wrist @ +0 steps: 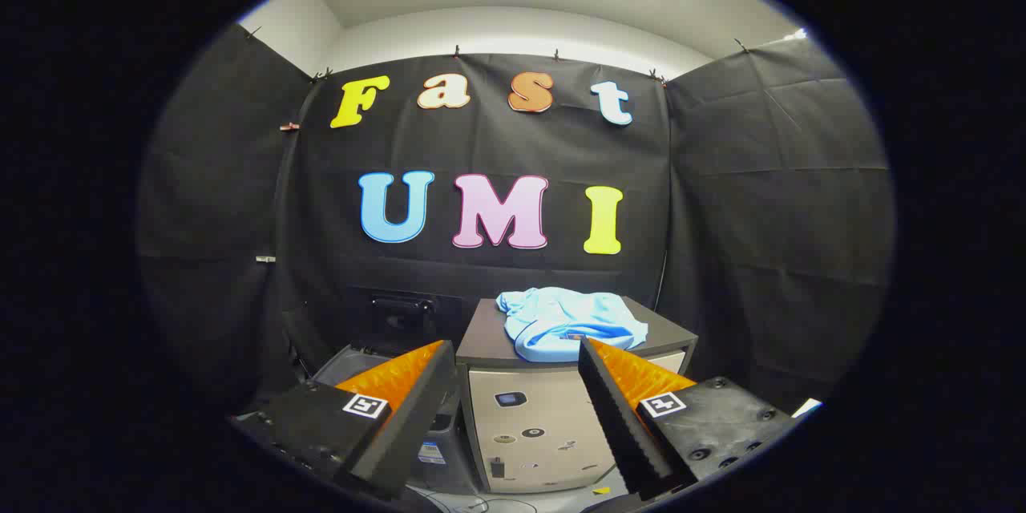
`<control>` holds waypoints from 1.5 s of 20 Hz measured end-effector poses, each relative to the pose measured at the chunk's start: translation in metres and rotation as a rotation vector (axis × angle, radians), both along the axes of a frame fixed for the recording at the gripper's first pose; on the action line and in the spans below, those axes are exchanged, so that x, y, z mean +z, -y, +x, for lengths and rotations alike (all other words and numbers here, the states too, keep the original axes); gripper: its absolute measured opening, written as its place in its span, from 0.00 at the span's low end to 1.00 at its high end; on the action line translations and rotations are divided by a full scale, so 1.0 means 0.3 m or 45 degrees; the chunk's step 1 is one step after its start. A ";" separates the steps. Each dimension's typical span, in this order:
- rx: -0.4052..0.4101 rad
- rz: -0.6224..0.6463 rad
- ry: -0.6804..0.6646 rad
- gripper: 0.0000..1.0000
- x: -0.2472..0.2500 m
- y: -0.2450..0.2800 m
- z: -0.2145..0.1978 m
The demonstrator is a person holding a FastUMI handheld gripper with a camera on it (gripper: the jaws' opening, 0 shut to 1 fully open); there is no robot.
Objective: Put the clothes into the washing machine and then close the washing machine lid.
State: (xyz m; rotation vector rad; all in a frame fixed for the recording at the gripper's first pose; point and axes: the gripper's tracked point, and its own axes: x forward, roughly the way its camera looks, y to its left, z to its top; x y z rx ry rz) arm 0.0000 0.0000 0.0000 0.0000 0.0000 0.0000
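Note:
A crumpled light blue garment lies on the dark top of a beige cabinet, just beyond my fingertips. My gripper is open, its fingers spread wide with nothing between them, and it is held short of the cabinet's front. Left of the cabinet stands what looks like the washing machine, partly hidden behind my left finger. Its dark lid, with a handle on it, stands raised against the back wall.
Black cloth walls close the booth at the back and on both sides. The cabinet front carries a few small stickers. Cables lie on the pale floor below the cabinet.

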 end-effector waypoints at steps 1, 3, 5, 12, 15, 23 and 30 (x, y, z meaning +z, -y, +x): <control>0.002 -0.003 0.001 0.98 -0.001 -0.005 0.001; 0.006 0.003 0.005 0.98 0.000 -0.012 0.001; 0.008 0.007 0.008 0.98 0.004 -0.017 0.002; 0.017 -0.002 -0.003 0.98 -0.004 -0.032 0.007; 0.013 -0.004 -0.004 0.98 -0.006 -0.031 0.017; 0.001 -0.007 0.004 0.98 0.007 -0.009 0.032; 0.029 -0.002 -0.009 0.98 0.042 0.007 0.148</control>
